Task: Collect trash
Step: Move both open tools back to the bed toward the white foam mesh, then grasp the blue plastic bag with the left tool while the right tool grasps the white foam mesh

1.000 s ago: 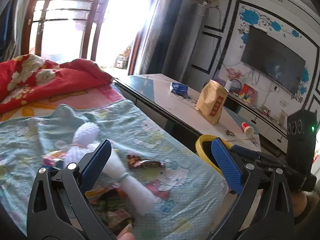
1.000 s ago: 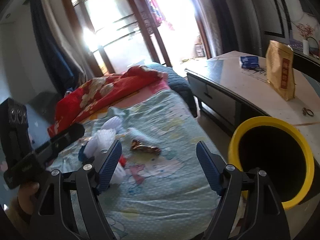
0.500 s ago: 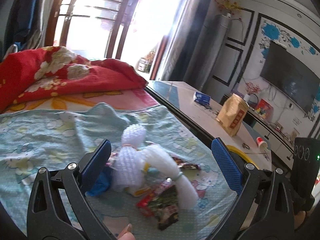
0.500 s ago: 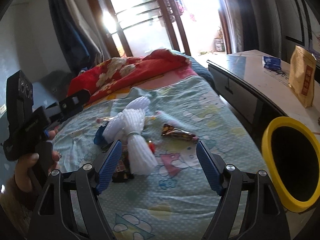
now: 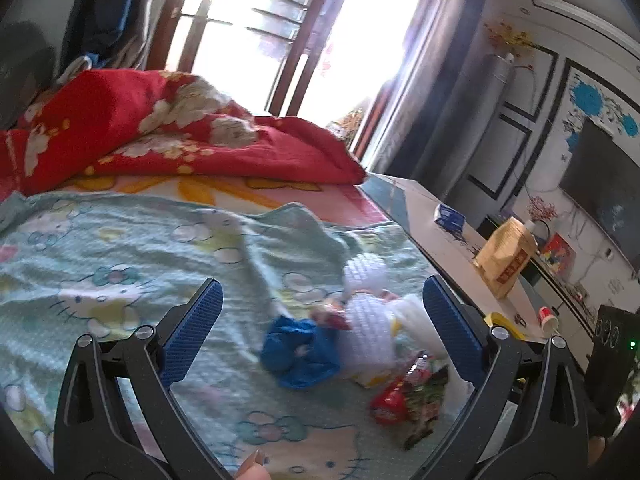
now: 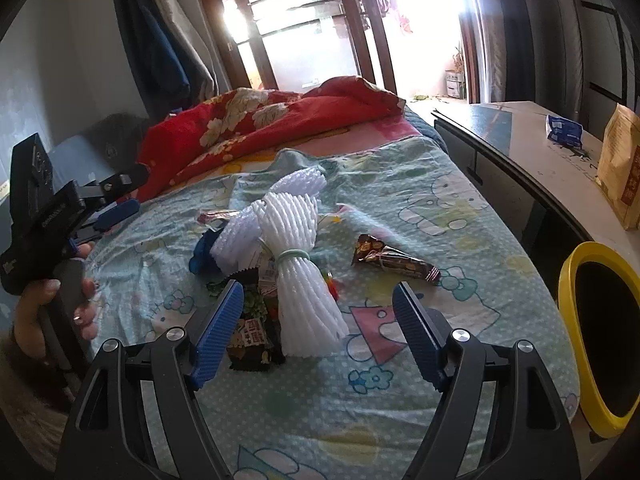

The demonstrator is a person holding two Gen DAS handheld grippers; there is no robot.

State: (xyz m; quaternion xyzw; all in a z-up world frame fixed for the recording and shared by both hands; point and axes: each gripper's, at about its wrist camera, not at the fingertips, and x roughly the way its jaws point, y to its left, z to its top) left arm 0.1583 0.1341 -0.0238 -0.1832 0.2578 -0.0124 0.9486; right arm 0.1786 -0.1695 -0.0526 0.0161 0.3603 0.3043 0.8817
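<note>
The left wrist camera looks out between the wide-spread blue pads of the left gripper (image 5: pixel 320 332), low over the bed (image 5: pixel 120 248), facing the window, with the trash pile (image 5: pixel 356 344) near at 4 o'clock. The right wrist camera rides on the right gripper (image 6: pixel 318 332), a little higher and farther back, facing the same window, the pile (image 6: pixel 280 248) centred at 12 o'clock. Both views share the pile, the red quilt (image 5: pixel 168 132), the worktop (image 6: pixel 532 136) and the yellow bin (image 6: pixel 600 336)
</note>
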